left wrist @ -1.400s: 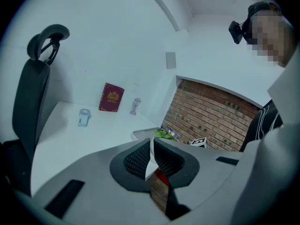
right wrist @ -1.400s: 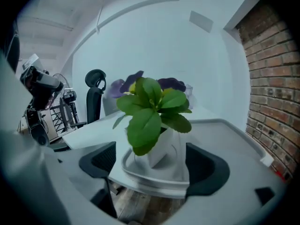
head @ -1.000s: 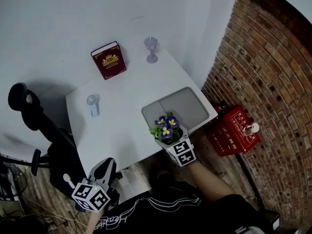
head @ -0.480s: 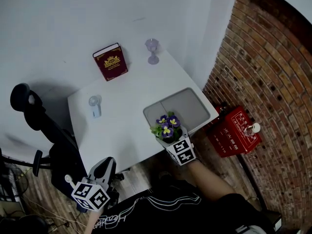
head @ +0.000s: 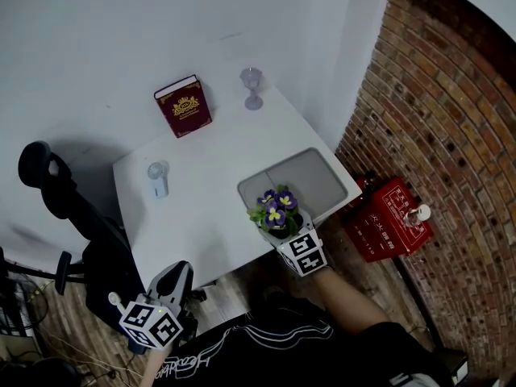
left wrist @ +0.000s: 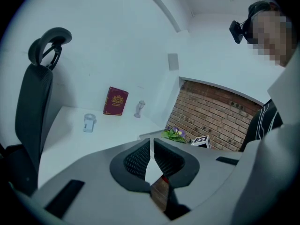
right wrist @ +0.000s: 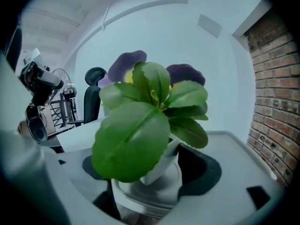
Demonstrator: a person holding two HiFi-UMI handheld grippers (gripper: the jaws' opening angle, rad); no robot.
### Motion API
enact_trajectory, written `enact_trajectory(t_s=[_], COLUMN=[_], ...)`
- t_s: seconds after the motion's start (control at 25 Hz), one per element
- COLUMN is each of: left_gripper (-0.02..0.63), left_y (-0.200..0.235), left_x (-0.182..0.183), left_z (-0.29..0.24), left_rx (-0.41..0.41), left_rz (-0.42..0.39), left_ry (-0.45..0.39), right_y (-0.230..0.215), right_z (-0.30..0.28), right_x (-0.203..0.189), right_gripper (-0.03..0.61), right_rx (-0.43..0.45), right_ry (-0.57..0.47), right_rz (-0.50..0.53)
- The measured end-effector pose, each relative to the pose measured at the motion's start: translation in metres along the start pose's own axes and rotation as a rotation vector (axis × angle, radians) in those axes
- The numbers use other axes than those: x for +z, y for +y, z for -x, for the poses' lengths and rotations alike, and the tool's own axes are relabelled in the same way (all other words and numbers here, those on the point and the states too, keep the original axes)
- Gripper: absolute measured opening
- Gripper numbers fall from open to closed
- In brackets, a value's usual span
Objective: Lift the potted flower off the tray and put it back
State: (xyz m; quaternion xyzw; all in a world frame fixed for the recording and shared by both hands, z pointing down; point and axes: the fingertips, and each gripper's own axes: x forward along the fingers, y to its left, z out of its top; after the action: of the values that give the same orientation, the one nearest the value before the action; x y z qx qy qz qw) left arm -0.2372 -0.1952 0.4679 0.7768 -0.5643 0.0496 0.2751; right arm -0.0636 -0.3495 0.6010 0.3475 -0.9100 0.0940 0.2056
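Purple-bloomed potted flower (head: 276, 212) sat clamped in the right gripper (head: 281, 226), its jaws just closing tighter; left gripper (left wrist: 151, 146) pinched together, empty.

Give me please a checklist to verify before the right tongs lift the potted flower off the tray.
1. The potted flower is between the right tongs: ok. It sits between the jaws, which have just been closing.
2. The pads are on the pot: ok. Both appear to touch it, though leaves hide part.
3. The pot's base is on the tray: cannot tell. It is at the tray's near edge, base hidden.
4. The left tongs are out of the way: ok. Shut, empty, held off the table.
5. Neighbours are apart: ok. The book and the glass stand at the table's far side.
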Motion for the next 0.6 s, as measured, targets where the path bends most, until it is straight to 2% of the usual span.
enact_trajectory(t_s=[0.28,0.6], left_gripper=[0.049,0.049], left_y=[-0.003,-0.018], left_x=[0.002,0.0], left_z=[0.001,0.015], left_rx=[-0.021,-0.061], left_rz=[0.002,-0.005], left_ry=[-0.014,-0.034], right_y=[0.004,0.03], right_z=[0.022,0.079], right_x=[0.03,0.073], right_gripper=[0.385,0.385], right_rx=[0.008,0.032], right_ry=[-0.062,-0.164], right_rz=[-0.014,-0.006])
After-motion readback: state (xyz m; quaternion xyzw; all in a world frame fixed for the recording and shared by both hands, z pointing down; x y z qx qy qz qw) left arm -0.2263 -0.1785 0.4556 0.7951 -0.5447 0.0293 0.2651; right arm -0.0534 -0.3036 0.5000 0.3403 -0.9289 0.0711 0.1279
